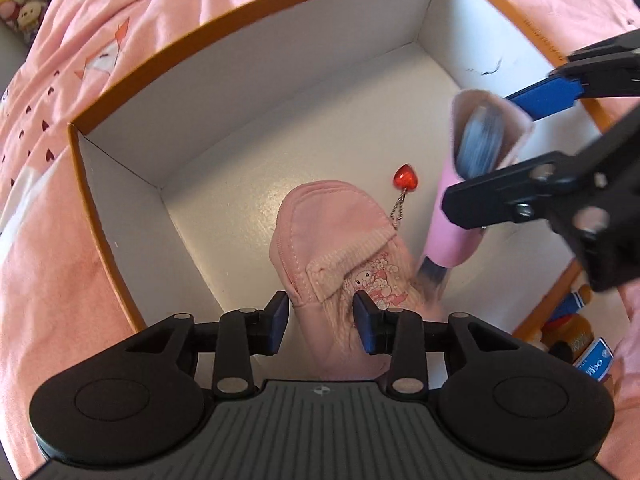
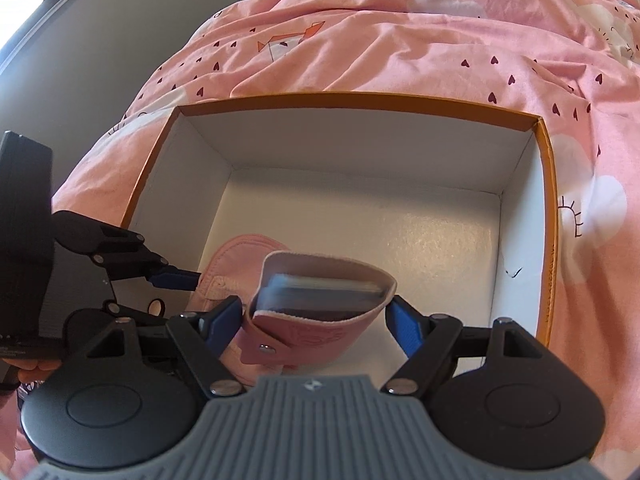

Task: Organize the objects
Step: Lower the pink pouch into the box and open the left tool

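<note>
An orange-rimmed box (image 1: 160, 80) with a white inside sits on a pink bedspread; it also shows in the right wrist view (image 2: 546, 200). A pink plush pouch (image 1: 332, 236) with a red heart charm (image 1: 406, 178) lies in the box. My left gripper (image 1: 320, 320) stands around its near end, jaws touching or nearly touching its sides. My right gripper (image 2: 316, 320) is shut on a pink sleeve case (image 2: 320, 312) with a dark grey item inside, held over the box. In the left wrist view that case (image 1: 460, 208) hangs beside the pouch.
The pink bedspread (image 2: 400, 40) with small hearts surrounds the box. Plush toys (image 1: 20, 0) lie at the far left. Small blue and orange items (image 1: 576, 336) sit outside the box's right wall. A grey wall (image 2: 100, 40) is behind the bed.
</note>
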